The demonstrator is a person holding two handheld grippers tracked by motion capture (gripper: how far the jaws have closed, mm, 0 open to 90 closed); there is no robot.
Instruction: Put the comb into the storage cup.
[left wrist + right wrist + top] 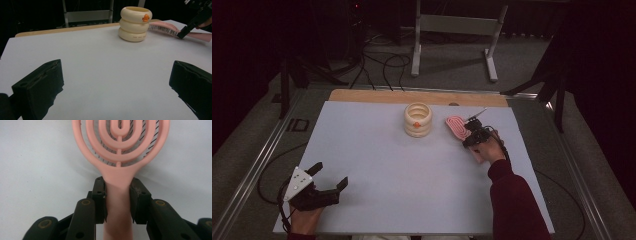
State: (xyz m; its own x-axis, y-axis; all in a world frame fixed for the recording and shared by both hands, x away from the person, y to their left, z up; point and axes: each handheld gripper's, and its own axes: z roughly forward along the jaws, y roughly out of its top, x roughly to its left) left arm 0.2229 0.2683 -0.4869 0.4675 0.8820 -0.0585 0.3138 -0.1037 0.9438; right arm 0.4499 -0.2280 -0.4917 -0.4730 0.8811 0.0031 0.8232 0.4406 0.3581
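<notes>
1. Left hand-held gripper (pixel 331 180) rests at seven o'clock on the counter (pixel 387 170), jaws spread, empty.
2. Right hand-held gripper (pixel 118 195) pinches the pink hairbrush (pixel 120 150) at its handle neck — light, stiff plastic, likely slippery; brush lies at two o'clock.
3. Cream ringed cup (pixel 418 119) stands at twelve.

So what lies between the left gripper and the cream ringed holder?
Nothing: in the left gripper view, bare white table runs from the open left gripper up to the cream ringed holder. The high view shows the same.

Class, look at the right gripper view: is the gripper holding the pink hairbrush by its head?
No, the right gripper clamps the pink hairbrush by its handle.
</notes>
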